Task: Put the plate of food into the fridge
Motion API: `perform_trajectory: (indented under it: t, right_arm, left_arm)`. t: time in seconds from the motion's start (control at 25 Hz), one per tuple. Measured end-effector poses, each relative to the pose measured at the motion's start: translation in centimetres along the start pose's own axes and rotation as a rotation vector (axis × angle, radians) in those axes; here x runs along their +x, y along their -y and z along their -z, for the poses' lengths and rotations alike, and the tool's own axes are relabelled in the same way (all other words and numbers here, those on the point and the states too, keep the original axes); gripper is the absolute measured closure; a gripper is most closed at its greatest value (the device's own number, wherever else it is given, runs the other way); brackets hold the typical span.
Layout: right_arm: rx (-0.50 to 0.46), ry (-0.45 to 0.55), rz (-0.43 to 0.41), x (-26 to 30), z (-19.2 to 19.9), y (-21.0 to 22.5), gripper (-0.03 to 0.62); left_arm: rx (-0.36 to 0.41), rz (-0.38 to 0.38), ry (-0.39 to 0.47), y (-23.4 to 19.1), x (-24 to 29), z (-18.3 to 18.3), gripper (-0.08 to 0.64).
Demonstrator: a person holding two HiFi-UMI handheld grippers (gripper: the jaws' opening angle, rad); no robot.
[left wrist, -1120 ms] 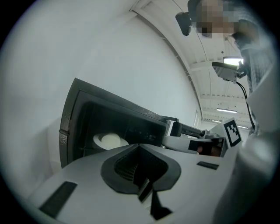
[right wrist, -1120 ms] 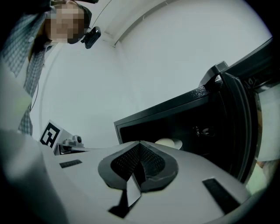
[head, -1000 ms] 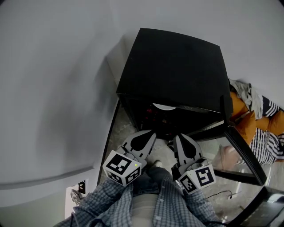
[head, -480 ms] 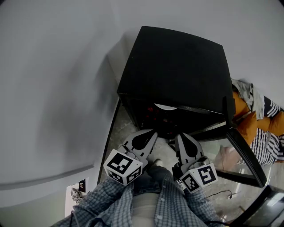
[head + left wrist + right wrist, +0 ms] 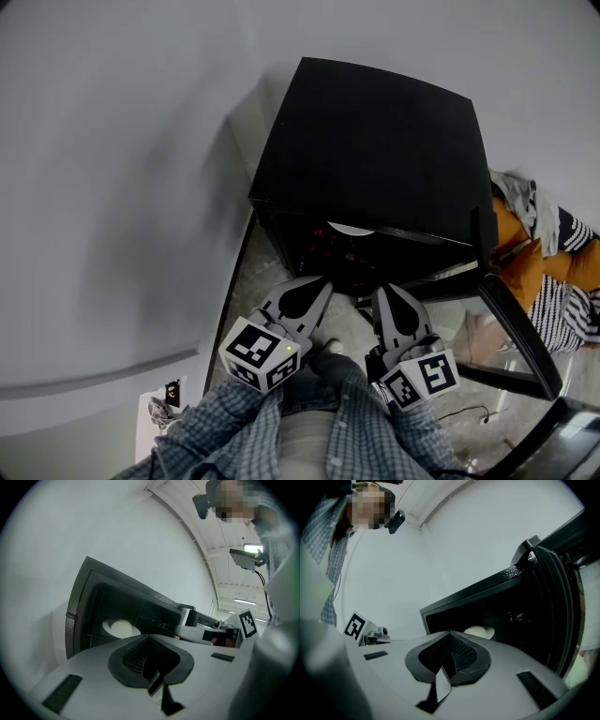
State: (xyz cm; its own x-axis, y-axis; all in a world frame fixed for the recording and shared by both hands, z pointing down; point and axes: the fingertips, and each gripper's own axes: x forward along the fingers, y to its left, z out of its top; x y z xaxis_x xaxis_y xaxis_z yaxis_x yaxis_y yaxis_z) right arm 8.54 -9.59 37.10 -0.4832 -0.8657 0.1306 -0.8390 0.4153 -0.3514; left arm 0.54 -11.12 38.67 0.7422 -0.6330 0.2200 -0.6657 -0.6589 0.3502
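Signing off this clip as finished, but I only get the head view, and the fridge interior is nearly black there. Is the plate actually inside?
Observer: Yes. The left gripper view shows the plate sitting inside the fridge, with a pale mound of food on it.
Operator: Is either gripper holding anything?
Observer: The left gripper has its jaws together with nothing between them.
Operator: And the right one?
Observer: The right gripper is likewise shut and empty, pointing into the open fridge.
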Motion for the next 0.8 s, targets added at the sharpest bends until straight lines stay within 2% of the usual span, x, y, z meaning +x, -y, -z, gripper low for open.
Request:
perform_trajectory:
  t: [0.8]
  right_arm:
    - [-0.008, -0.018, -0.005, 0.03, 0.42, 0.07, 0.588]
  left_arm:
    - [0.013, -0.020, 0.003, -0.15, -0.09, 0.10, 0.554]
